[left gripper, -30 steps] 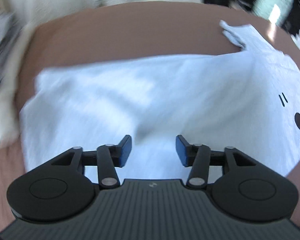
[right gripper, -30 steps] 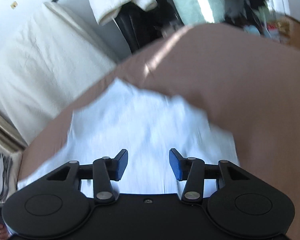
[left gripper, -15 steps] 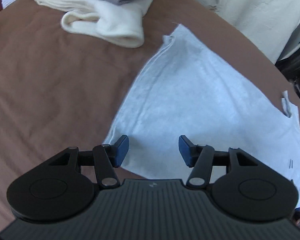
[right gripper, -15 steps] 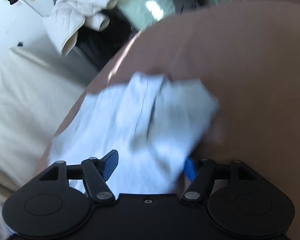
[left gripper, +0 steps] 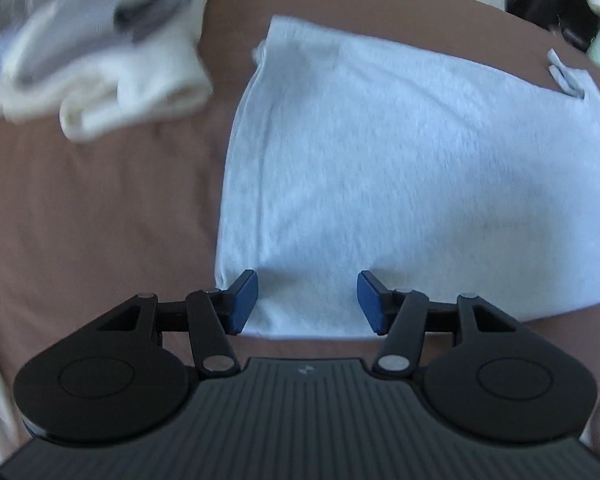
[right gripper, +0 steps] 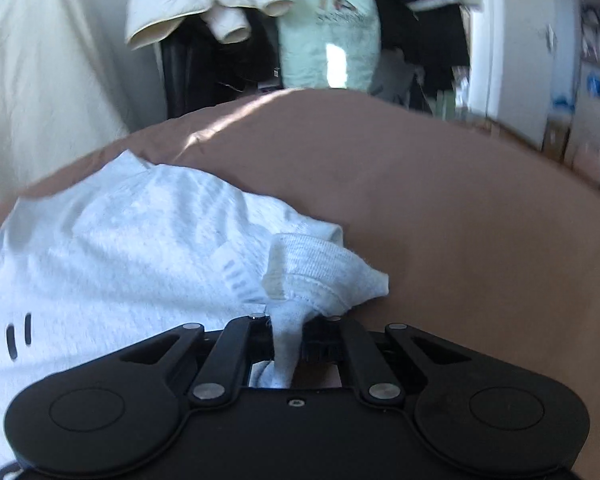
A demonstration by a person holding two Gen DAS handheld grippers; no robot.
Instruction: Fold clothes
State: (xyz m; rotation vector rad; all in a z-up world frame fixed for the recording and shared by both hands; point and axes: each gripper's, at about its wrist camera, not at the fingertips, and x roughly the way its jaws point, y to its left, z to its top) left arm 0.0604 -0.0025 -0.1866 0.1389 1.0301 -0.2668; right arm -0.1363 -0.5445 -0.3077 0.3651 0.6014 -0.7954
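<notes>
A pale blue-white shirt [left gripper: 400, 160] lies spread flat on the brown cover [left gripper: 80, 220]. My left gripper [left gripper: 307, 296] hangs open just above the shirt's near left corner, and its blue pads [left gripper: 244, 300] touch nothing. In the right wrist view the same shirt [right gripper: 140, 248] shows small black printed marks at the lower left. My right gripper [right gripper: 288, 328] is shut on a bunched fold of the shirt beside its ribbed collar [right gripper: 320, 256], which stands lifted off the cover.
A folded stack of cream and grey clothes [left gripper: 100, 60] sits beyond the shirt's left edge. Past the far edge of the brown cover [right gripper: 460, 220] hang a cream jacket [right gripper: 204, 4] and a mint garment [right gripper: 332, 32]. A white-draped shape [right gripper: 40, 80] stands at the left.
The right gripper's jaws closed onto the shirt near its collar and pinched the fabric up. The left gripper swept over the shirt to its near left corner and stayed open.
</notes>
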